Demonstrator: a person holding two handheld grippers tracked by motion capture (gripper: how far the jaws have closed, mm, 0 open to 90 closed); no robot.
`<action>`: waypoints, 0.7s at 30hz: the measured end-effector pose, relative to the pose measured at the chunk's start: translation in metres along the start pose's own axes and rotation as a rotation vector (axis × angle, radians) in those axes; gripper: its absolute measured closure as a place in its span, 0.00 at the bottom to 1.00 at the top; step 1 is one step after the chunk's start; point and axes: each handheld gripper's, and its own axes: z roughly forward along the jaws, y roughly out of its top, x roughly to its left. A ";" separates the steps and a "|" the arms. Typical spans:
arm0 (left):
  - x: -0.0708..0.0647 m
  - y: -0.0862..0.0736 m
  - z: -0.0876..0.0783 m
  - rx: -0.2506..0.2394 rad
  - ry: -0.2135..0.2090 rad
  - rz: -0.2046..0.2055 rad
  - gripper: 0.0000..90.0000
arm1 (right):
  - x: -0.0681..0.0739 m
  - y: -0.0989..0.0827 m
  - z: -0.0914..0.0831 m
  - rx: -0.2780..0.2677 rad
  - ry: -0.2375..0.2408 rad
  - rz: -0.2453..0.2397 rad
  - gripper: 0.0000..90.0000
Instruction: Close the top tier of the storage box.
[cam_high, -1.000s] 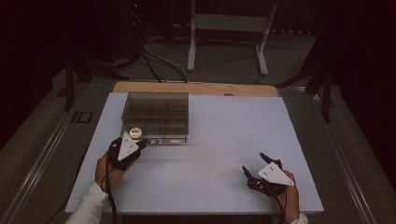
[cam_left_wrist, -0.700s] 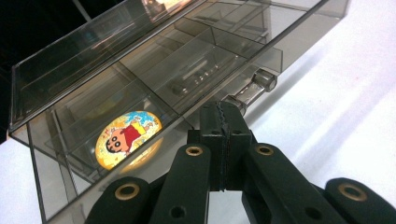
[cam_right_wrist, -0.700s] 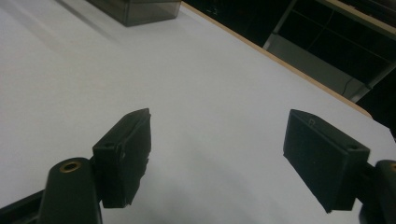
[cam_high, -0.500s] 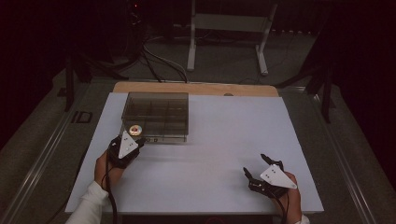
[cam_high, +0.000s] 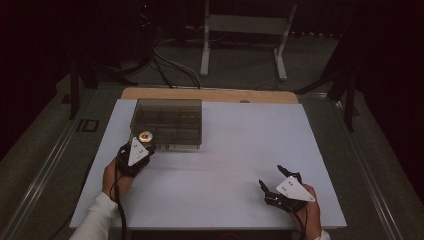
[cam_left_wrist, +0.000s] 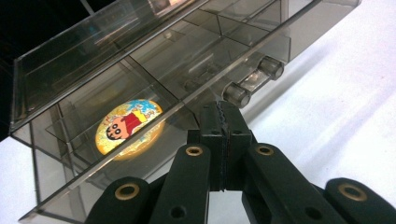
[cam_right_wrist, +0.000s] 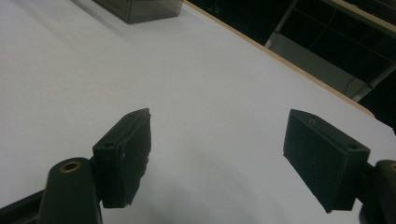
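With jaws pressed together and nothing between them, left tool (cam_left_wrist: 223, 135) sits just before drawer handle (cam_left_wrist: 252, 80) of smoky organizer box (cam_high: 167, 121) on counter (cam_high: 240, 150). Round cartoon badge (cam_left_wrist: 129, 126) lies in front compartment. Right tool (cam_right_wrist: 219, 158) spread wide, idle, well apart. Likely step: closing drawer; next, push straight in.

Room dim, surroundings nearly black; white table (cam_high: 240, 150) moderately lit from above. High view soft, grainy. Smoky organiser box (cam_left_wrist: 154, 70) shows faint reflections. Gripper views sharper.
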 end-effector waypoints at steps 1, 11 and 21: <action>0.000 0.000 0.000 0.000 0.000 0.000 1.00 | 0.000 0.000 0.000 0.000 0.000 0.000 0.25; 0.002 0.001 0.006 -0.014 0.009 -0.011 1.00 | 0.000 -0.001 0.001 0.005 0.003 -0.009 0.25; 0.009 0.004 0.010 -0.041 0.010 -0.051 1.00 | 0.002 -0.001 0.002 0.013 0.007 -0.016 0.25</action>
